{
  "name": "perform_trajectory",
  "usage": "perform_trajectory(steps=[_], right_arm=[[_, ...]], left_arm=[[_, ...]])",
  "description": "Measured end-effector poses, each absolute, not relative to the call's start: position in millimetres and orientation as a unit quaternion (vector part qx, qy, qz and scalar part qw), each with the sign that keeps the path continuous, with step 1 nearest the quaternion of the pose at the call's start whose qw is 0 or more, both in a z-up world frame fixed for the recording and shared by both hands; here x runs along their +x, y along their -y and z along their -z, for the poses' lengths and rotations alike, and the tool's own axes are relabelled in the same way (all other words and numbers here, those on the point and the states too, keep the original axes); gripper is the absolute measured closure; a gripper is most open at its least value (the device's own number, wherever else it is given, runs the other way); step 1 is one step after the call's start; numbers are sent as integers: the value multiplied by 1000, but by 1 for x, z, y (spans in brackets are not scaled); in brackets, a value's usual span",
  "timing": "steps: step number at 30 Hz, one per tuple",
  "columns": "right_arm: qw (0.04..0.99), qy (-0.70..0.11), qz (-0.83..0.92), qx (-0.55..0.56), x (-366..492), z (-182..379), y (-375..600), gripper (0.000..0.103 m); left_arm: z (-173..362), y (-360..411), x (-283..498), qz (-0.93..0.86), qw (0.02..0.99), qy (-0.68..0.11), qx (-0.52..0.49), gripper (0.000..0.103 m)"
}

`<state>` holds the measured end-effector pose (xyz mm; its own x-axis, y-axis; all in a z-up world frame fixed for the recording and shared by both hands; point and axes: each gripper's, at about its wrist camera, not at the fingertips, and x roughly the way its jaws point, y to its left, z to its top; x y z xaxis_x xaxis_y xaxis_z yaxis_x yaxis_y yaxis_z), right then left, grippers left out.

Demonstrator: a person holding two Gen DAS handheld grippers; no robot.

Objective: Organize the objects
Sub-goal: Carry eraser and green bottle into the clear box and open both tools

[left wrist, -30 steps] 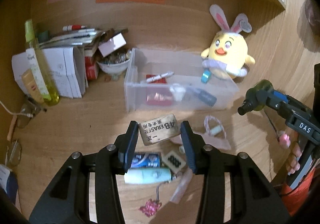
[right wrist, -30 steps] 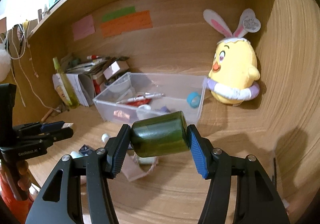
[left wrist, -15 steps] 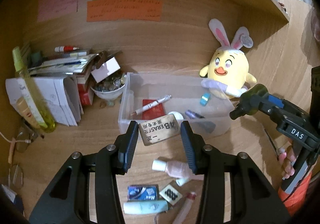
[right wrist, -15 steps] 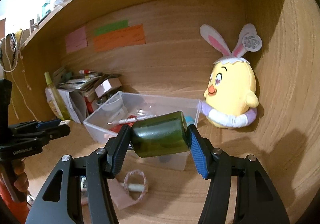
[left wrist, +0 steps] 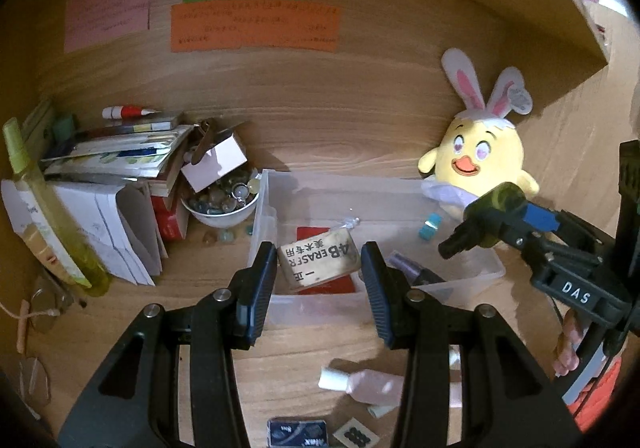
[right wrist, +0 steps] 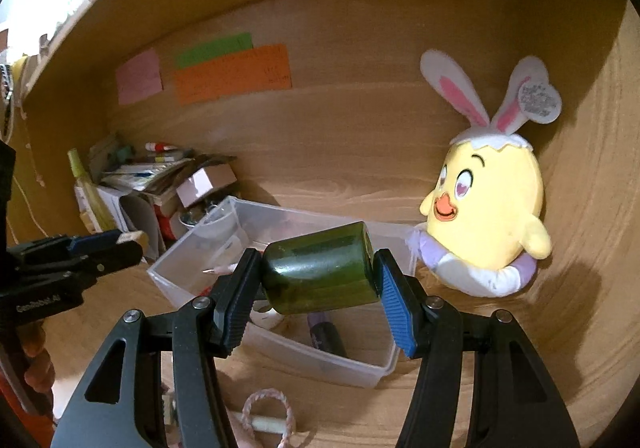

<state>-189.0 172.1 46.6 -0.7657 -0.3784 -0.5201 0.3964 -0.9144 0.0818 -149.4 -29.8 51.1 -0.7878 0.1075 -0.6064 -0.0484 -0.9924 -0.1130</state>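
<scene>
My left gripper [left wrist: 319,268] is shut on a beige eraser [left wrist: 318,261] printed "4B ERASER" and holds it above the near left part of the clear plastic bin [left wrist: 264,208]. My right gripper [right wrist: 316,280] is shut on a dark green bottle [right wrist: 320,268], held sideways over the bin [right wrist: 320,362]; it also shows in the left wrist view [left wrist: 494,214] at the right. The bin holds a red card, a pen, a small teal item [left wrist: 429,226] and a dark purple tube [right wrist: 326,336].
A yellow chick plush [left wrist: 476,164] sits behind the bin's right end. A bowl of glass beads [left wrist: 220,204], stacked books and papers [left wrist: 116,156] and a yellow-green bottle [left wrist: 52,224] stand at the left. A pink bottle [left wrist: 368,386], small packets and a cord loop [right wrist: 266,412] lie in front.
Both grippers have moved forward over the bin, each still holding its object. The loose items on the desk have slid toward the bottom of the views.
</scene>
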Motion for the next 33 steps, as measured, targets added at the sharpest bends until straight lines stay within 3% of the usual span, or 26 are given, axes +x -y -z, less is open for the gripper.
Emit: perform_trajectory(steps=[15, 33], right_arm=[[195, -28, 921, 336, -223, -2, -159, 49], [200, -46, 906, 370, -231, 13, -148, 48]], left_arm=[[-11, 20, -207, -918, 60, 38, -390, 60], [11, 9, -229, -899, 78, 32, -430, 60]])
